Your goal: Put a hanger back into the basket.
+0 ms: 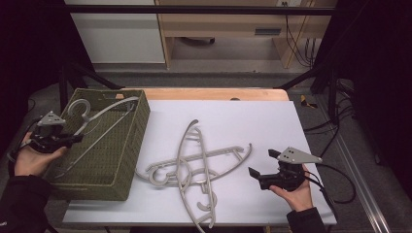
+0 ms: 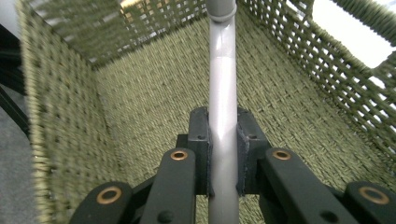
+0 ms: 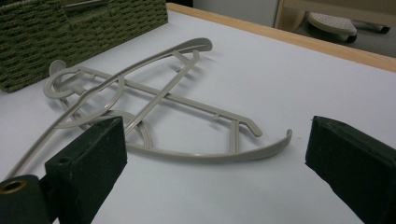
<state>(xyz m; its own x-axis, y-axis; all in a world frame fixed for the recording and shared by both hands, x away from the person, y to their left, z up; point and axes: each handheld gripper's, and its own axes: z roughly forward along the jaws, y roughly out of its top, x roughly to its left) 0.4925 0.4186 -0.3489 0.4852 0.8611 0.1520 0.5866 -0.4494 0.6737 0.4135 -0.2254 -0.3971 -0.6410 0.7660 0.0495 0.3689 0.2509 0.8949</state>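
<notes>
A grey plastic hanger [image 1: 97,121] hangs tilted in the green woven basket [image 1: 131,145] at the table's left, its hook up at the far corner. My left gripper [image 1: 75,140] reaches over the basket's left rim and is shut on the hanger's bar. The left gripper view has the two black pads clamped on that bar [image 2: 222,70], with the left gripper [image 2: 223,156] just above the basket floor [image 2: 140,93]. Two more grey hangers [image 1: 194,165] lie crossed on the white table top. To their right my right gripper [image 1: 263,162] is open and holds nothing. The right gripper view looks between its wide-apart pads [image 3: 88,158] at the crossed hangers [image 3: 154,93].
The white table top [image 1: 252,121] has a wooden edge at the back. Black frame bars stand at both back corners. A cable trails from the right gripper toward the table's right edge. A corner of the basket [image 3: 70,32] appears at the far left of the right gripper view.
</notes>
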